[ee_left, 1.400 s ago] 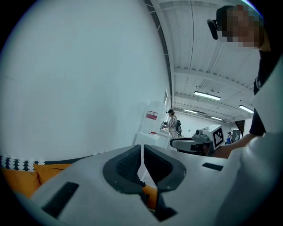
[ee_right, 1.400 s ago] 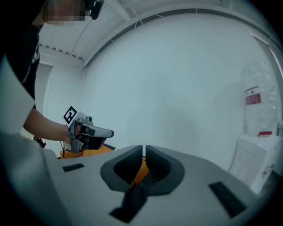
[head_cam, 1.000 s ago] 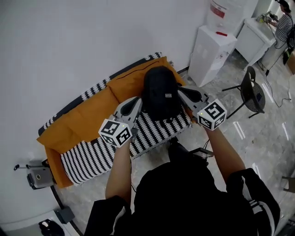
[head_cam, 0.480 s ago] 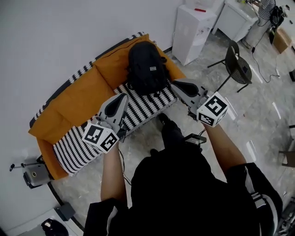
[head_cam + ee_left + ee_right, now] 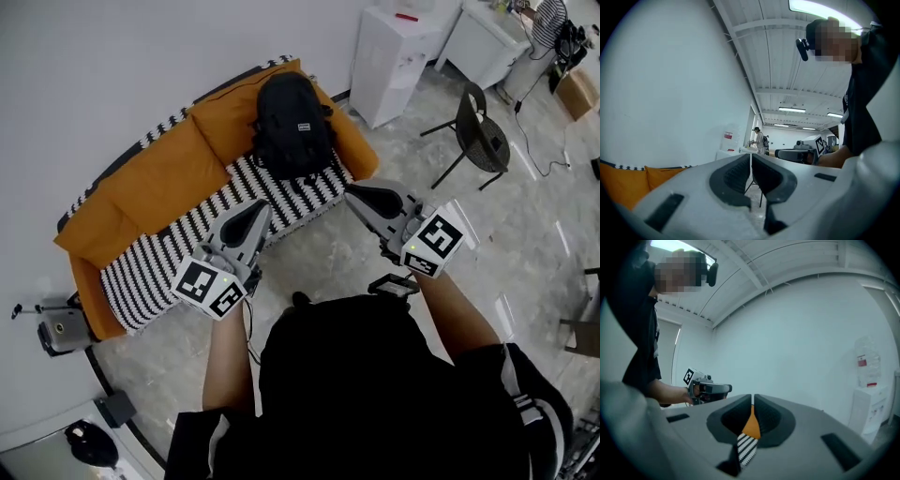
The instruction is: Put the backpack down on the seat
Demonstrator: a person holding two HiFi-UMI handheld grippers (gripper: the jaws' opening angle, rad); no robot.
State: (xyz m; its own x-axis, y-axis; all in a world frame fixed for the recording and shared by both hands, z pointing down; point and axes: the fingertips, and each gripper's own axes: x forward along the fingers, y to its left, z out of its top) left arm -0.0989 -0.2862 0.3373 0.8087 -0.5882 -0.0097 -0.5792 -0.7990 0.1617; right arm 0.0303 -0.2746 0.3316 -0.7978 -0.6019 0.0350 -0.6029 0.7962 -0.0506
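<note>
Two grippers, both with jaws closed on nothing: the left gripper [image 5: 259, 210] and the right gripper [image 5: 354, 193], held apart from the single black backpack [image 5: 291, 111]. It stands on the one sofa's [image 5: 141, 186] striped seat at the right end, long axis upright, top leaning on the orange backrest.

Matt cloth backpack [image 5: 292, 120], glossy floor [image 5: 534, 234]

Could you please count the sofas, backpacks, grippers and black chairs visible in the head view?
Sofa: 1
Backpack: 1
Grippers: 2, left gripper and right gripper
Black chair: 1
Total: 5
</note>
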